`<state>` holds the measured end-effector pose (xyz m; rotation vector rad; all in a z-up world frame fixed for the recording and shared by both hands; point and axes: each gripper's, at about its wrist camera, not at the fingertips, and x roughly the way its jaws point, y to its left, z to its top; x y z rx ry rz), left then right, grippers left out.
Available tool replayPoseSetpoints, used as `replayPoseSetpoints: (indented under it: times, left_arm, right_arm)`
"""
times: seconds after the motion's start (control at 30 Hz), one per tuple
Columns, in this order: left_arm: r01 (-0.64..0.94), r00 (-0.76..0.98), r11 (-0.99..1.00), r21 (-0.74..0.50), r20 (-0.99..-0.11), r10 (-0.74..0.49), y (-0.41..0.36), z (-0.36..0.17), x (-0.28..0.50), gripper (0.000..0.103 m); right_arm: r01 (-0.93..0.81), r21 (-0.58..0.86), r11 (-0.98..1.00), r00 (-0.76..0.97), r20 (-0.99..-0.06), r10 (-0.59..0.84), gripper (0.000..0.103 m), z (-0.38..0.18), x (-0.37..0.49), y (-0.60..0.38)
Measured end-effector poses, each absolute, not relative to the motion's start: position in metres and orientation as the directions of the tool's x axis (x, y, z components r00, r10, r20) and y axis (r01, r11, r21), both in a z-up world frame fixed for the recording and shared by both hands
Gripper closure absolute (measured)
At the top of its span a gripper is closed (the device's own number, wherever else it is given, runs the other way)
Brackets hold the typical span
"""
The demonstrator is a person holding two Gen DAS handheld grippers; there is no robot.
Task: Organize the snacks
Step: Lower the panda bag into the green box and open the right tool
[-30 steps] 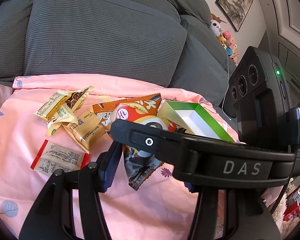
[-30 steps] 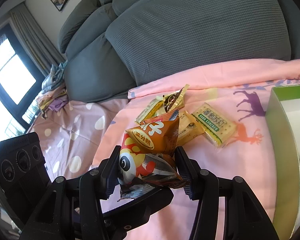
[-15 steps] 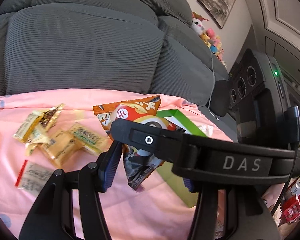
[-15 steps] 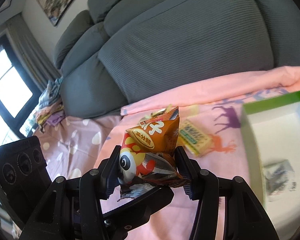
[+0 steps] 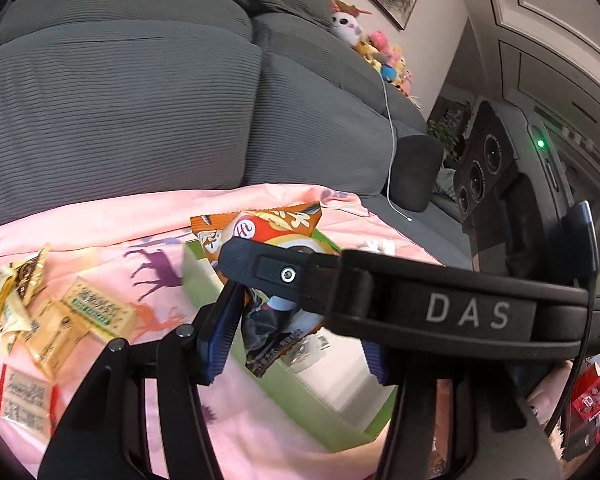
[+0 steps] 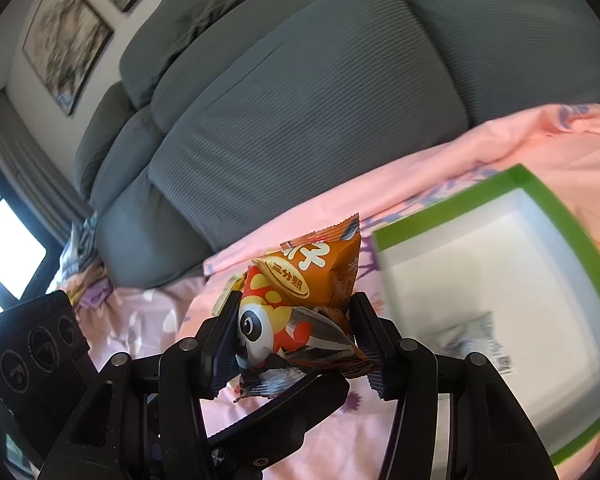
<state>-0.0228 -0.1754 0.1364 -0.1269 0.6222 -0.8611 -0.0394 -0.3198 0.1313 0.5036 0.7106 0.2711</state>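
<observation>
An orange snack bag with a cartoon panda (image 6: 300,300) is pinched between the fingers of my right gripper (image 6: 296,340), held in the air just left of a green-rimmed white box (image 6: 540,196). One small silver packet (image 6: 472,340) lies inside the box. In the left wrist view the same bag (image 5: 268,240) hangs over the box's edge (image 5: 196,280), and the right gripper's black body (image 5: 440,312) crosses in front. My left gripper (image 5: 296,344) sits with its fingers on either side of the bag, wide apart, not touching it.
Several yellow cracker packets (image 5: 60,320) and a red-edged packet (image 5: 24,396) lie on the pink deer-print blanket (image 5: 140,220), left of the box. A grey sofa back (image 5: 120,100) rises behind. Plush toys (image 5: 380,52) sit at its far end.
Both grippers have swung right with the bag. The box has come from the far right edge to beside and under the bag, and the cracker packets have slid off to the left.
</observation>
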Motion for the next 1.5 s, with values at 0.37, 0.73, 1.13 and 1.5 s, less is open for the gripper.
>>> replayPoseSetpoints:
  times: [0.37,0.73,1.13,1.5]
  left_arm:
    - [0.711,0.401,0.597,-0.372,-0.484,-0.778,-0.221,0.129,-0.017,0.05]
    - [0.69,0.328,0.582,-0.431,-0.53,-0.782,-0.237,0.111,-0.006,0.05]
    - [0.631,0.294,0.605,-0.485,-0.572,-0.766,-0.24,0.101,0.0,0.036]
    - [0.48,0.543,0.809,-0.339,-0.61,-0.577,-0.175,0.12,-0.015,0.013]
  right_arm:
    - [0.045,0.559,0.828,0.747,-0.569,0.343,0.048,0.12,-0.047,-0.359]
    - [0.136,0.57,0.811,0.707,-0.629,0.324,0.048,0.099,-0.037,-0.378]
    - [0.275,0.565,0.778,0.665,-0.696,0.27,0.048,0.08,-0.031,-0.393]
    - [0.184,0.527,0.83,0.77,-0.602,0.212,0.017,0.112,-0.045,-0.37]
